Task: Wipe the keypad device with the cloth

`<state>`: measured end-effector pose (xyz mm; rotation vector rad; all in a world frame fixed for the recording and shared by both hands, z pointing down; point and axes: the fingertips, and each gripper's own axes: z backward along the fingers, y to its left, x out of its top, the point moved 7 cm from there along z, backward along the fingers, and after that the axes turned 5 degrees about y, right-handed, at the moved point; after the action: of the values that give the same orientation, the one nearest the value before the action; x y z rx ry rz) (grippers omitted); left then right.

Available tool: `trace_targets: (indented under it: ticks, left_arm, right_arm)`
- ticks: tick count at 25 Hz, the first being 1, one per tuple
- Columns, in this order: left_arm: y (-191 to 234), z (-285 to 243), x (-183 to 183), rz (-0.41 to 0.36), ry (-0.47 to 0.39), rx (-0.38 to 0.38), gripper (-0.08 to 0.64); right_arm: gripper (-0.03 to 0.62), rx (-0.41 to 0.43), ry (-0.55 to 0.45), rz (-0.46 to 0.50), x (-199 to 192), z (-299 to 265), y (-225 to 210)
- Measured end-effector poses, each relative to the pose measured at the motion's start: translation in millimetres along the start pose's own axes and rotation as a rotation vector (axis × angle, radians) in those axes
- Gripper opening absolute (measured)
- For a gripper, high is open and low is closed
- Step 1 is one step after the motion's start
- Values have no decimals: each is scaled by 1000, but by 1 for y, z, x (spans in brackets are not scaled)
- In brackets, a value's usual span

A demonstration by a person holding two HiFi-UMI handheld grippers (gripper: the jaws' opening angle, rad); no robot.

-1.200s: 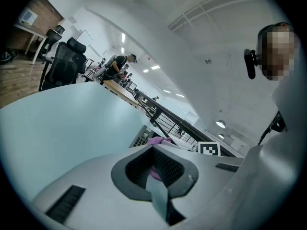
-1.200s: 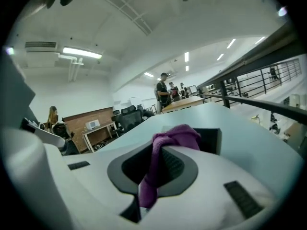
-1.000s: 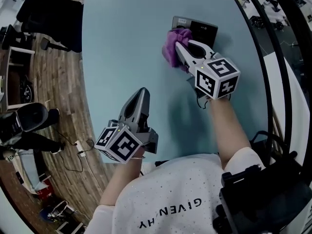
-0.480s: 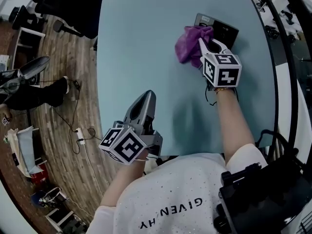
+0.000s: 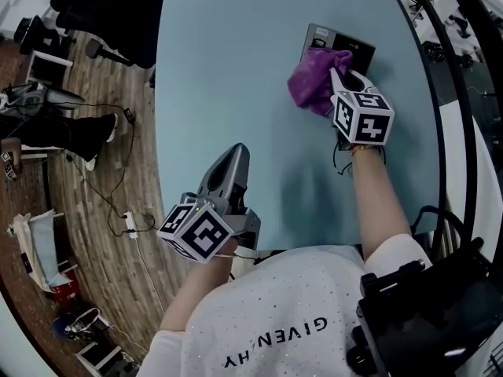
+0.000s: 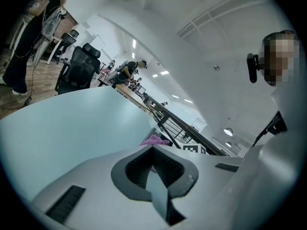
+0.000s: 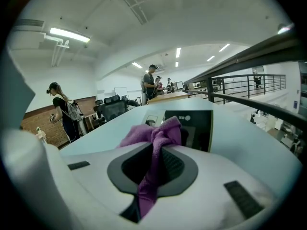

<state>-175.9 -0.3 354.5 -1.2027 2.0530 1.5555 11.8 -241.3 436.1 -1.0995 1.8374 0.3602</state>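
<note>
My right claw clamps the purple cloth, which lies against the keypad device at the far side of the worktop. My left claw is clenched on nothing, near the front edge.

Watching remotely, I find the cloth covers the near left part of the keypad device in the head view. The right gripper has its tips buried in the folds, so I can't see whether they touch the device. The keys are too small to tell apart, and the pale label is unreadable. In the left gripper view only a scrap of cloth shows above the left gripper; the dark sliver beside it is possibly the device. The table runs off the head view's top edge.
</note>
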Motion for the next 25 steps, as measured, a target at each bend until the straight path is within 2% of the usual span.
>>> trace_targets:
  ticks: [7, 16, 25]
  left_arm:
    - [-6, -14, 13, -7, 9, -35, 5]
    - [-17, -29, 6, -11, 37, -87, 5]
    - [-22, -32, 3, -8, 59, -94, 5]
  right_arm:
    - [26, -28, 4, -2, 4, 6, -10]
    - [26, -79, 6, -18, -6, 28, -33]
    - [26, -115, 3, -57, -18, 39, -45]
